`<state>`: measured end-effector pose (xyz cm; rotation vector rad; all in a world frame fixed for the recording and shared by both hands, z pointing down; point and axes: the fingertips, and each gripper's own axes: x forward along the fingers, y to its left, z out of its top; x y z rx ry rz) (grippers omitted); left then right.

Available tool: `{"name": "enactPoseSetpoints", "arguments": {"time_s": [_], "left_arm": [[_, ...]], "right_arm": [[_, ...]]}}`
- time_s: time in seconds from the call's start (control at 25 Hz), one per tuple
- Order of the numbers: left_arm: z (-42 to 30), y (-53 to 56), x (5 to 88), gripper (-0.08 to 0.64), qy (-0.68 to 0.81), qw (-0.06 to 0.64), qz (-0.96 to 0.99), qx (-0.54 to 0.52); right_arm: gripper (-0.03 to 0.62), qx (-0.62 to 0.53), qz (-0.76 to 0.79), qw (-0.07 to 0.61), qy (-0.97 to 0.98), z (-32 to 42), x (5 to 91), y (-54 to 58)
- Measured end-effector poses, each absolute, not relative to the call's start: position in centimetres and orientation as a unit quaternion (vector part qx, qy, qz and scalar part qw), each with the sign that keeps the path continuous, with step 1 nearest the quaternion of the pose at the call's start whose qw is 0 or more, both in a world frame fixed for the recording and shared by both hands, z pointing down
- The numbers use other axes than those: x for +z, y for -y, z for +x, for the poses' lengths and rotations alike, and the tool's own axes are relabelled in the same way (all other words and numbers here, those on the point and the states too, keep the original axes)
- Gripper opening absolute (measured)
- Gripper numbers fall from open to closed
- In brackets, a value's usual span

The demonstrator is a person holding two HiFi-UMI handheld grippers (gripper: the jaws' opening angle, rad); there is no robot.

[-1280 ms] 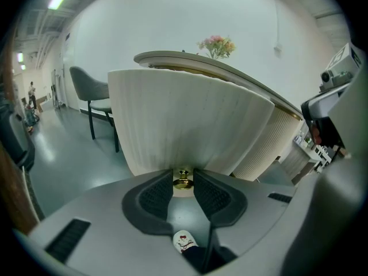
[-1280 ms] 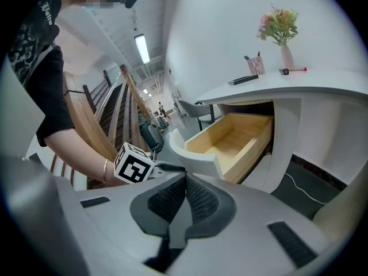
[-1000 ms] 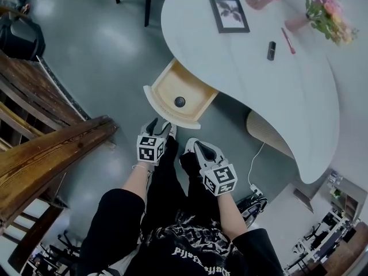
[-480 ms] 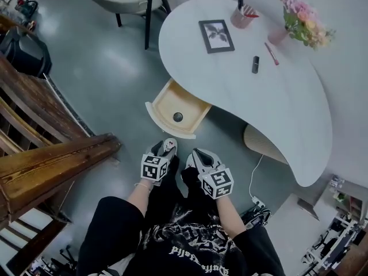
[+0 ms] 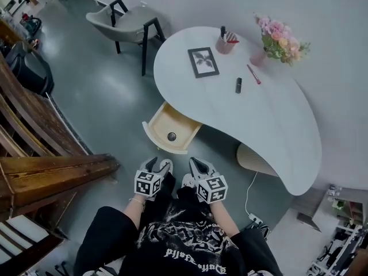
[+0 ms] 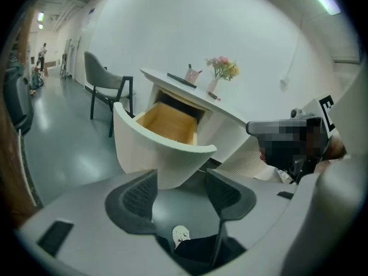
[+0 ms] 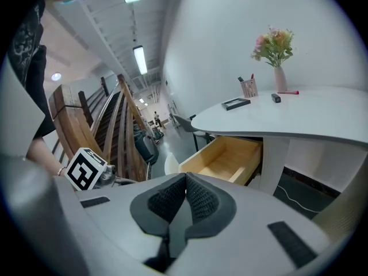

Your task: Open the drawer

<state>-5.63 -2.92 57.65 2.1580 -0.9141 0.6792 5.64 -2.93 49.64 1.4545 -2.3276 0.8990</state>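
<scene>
Drawer (image 5: pixel 181 123) pulled out (rear hidden under desk (image 5: pixel 270 119)), left tongs (image 5: pixel 156 164) just opened, empty, right tongs (image 5: pixel 198 165) closed, empty.

Grey floor (image 5: pixel 106 99) — wooden staircase (image 5: pixel 52 174), chair (image 5: pixel 123 19).

A framed picture (image 5: pixel 203 61), a pen cup (image 5: pixel 225 42) and pink flowers (image 5: pixel 279 40) are set on the white bench (image 5: pixel 270 114), upper right; a chair (image 5: pixel 127 20) is seen upper left.

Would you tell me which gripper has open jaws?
The left gripper: its jaws, which have just been opening, stand apart with nothing between them; the right gripper has them pressed together.
</scene>
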Motion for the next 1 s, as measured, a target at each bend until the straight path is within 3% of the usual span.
{"name": "enactPoseSetpoints", "arguments": {"time_s": [1.0], "left_arm": [[0.1,6.5,45.4,0.255,0.292,0.202,0.917,0.185]], "right_arm": [[0.026,0.263,0.548,0.078,0.791,8.1,43.6,4.9]]}}
